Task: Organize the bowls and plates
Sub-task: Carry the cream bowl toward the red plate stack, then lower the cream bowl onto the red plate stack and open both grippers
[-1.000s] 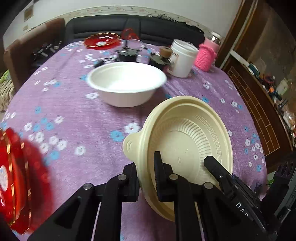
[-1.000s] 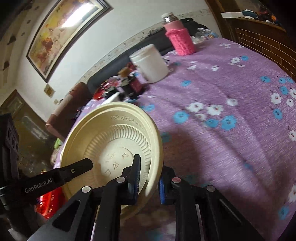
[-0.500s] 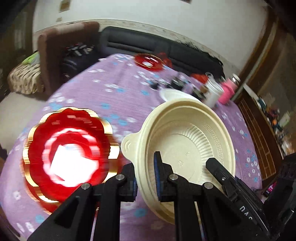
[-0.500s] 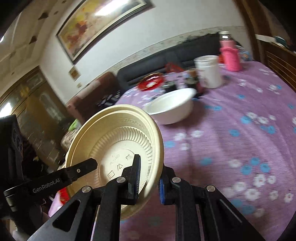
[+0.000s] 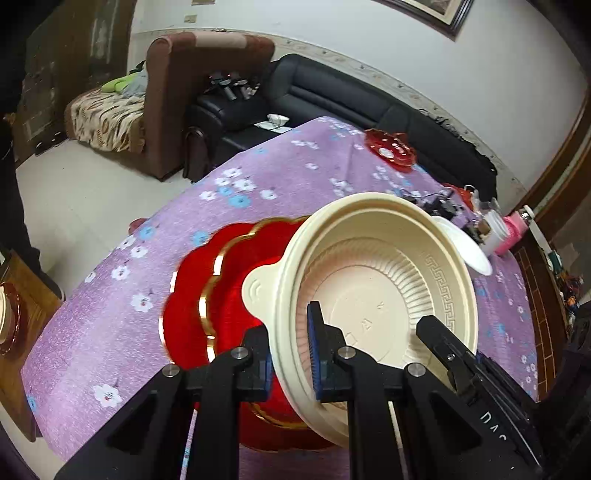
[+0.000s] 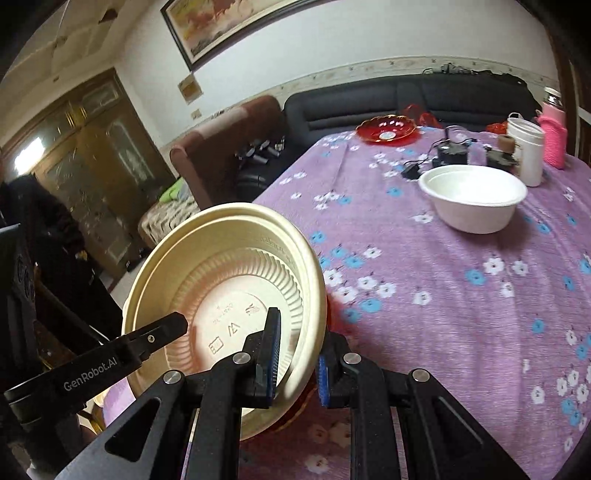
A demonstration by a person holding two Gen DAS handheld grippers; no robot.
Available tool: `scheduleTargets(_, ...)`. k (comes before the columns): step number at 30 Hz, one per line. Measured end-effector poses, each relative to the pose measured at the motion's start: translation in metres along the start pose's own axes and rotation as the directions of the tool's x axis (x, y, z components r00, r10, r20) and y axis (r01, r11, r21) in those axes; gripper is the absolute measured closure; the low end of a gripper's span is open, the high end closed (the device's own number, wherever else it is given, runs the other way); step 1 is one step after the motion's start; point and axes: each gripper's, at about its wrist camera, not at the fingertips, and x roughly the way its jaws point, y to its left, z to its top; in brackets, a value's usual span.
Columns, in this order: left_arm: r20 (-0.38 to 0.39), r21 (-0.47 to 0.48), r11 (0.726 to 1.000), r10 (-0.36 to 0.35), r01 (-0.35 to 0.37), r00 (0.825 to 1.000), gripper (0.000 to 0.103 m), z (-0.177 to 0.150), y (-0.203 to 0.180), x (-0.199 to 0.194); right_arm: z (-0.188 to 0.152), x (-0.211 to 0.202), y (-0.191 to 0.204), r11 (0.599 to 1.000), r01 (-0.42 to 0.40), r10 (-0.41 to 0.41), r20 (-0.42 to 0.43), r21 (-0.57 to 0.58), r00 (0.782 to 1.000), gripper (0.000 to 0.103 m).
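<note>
I am holding one cream ribbed plastic bowl with a small tab handle (image 5: 373, 295) by opposite sides of its rim, tilted above the near end of the tabletop (image 6: 443, 295). My left gripper (image 5: 290, 354) is clamped on the rim beside the tab, one finger inside, one outside. My right gripper (image 6: 297, 358) is clamped on the opposite rim in the same way.

Only the left wrist view is showing what lies under the bowl: a red scalloped plate with a gold edge (image 5: 207, 295), flat on the cloth, blurred. The right wrist view is giving just a red sliver of it below the bowl.

Farther out I am counting one white round bowl (image 6: 472, 203), shown whole in the right view and only as an edge in the left. Beyond it one white lidded canister (image 6: 526, 151), one pink knitted bottle cover (image 6: 552, 138) and some dark clutter I cannot identify. At the far edge, a second red gold-edged dish (image 6: 386, 129).

A purple cloth with white and blue flowers is covering the tabletop. Behind it are a black leather sofa (image 5: 332, 96), a brown armchair (image 5: 177, 92), a white wall and a framed painting (image 6: 236, 26).
</note>
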Motion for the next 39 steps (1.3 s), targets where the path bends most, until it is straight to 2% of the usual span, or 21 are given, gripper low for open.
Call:
scheduleTargets(9, -0.037, -0.024, 0.999, 0.034, -0.035, 0.999, 0.090, 0.003, 0.016, 0.024, -0.001, 0.022, 0.011, 0.999, 0.036, -0.037, -0.028, -0.038, 0.999, 0.084)
scheduleTargets(13, -0.022, -0.034, 0.999, 0.035, -0.036, 0.999, 0.088, 0.003, 0.017, 0.022, -0.001, 0.025, 0.013, 0.998, 0.041, -0.043, -0.033, -0.041, 0.999, 0.084)
scheduleTargets(17, -0.007, -0.045, 0.999, -0.003, 0.003, 1.000, 0.073, 0.004, 0.017, 0.016, -0.003, 0.027, 0.019, 0.997, 0.048, -0.050, -0.036, -0.066, 0.998, 0.082)
scheduleTargets(22, 0.003, -0.030, 0.999, -0.016, 0.017, 1.000, 0.056, 0.002, 0.013, 0.010, -0.005, 0.029, 0.029, 0.993, 0.066, -0.068, -0.021, -0.099, 0.997, 0.083)
scheduleTargets(24, 0.016, -0.025, 1.000, -0.011, 0.011, 1.000, 0.045, 0.002, 0.013, 0.006, -0.007, 0.028, 0.031, 0.992, 0.068, -0.071, -0.020, -0.102, 0.997, 0.081)
scheduleTargets(26, 0.034, -0.021, 1.000, -0.008, 0.009, 0.999, 0.036, 0.003, 0.012, 0.002, -0.008, 0.027, 0.032, 0.993, 0.068, -0.070, -0.018, -0.100, 0.997, 0.077)
scheduleTargets(27, 0.040, -0.021, 1.000, -0.010, 0.010, 0.999, 0.034, 0.003, 0.011, 0.001, -0.008, 0.027, 0.032, 0.992, 0.072, -0.075, -0.019, -0.099, 0.997, 0.076)
scheduleTargets(30, 0.058, -0.024, 1.000, -0.012, 0.013, 0.998, 0.032, 0.004, 0.013, -0.004, -0.008, 0.028, 0.032, 0.993, 0.074, -0.076, -0.015, -0.095, 0.997, 0.071)
scheduleTargets(33, 0.063, -0.043, 0.998, -0.036, 0.039, 0.997, 0.031, 0.004, 0.017, -0.010, -0.006, 0.025, 0.031, 0.994, 0.060, -0.061, -0.005, -0.088, 0.998, 0.060)
scheduleTargets(35, 0.069, -0.049, 0.998, -0.042, 0.046, 0.997, 0.031, 0.003, 0.018, -0.014, -0.004, 0.019, 0.031, 0.993, 0.071, -0.069, 0.022, -0.090, 0.997, 0.048)
scheduleTargets(39, 0.086, -0.064, 0.996, -0.053, 0.059, 0.995, 0.030, 0.000, 0.022, -0.024, -0.002, 0.006, 0.034, 0.992, 0.076, -0.070, 0.060, -0.097, 0.996, 0.046)
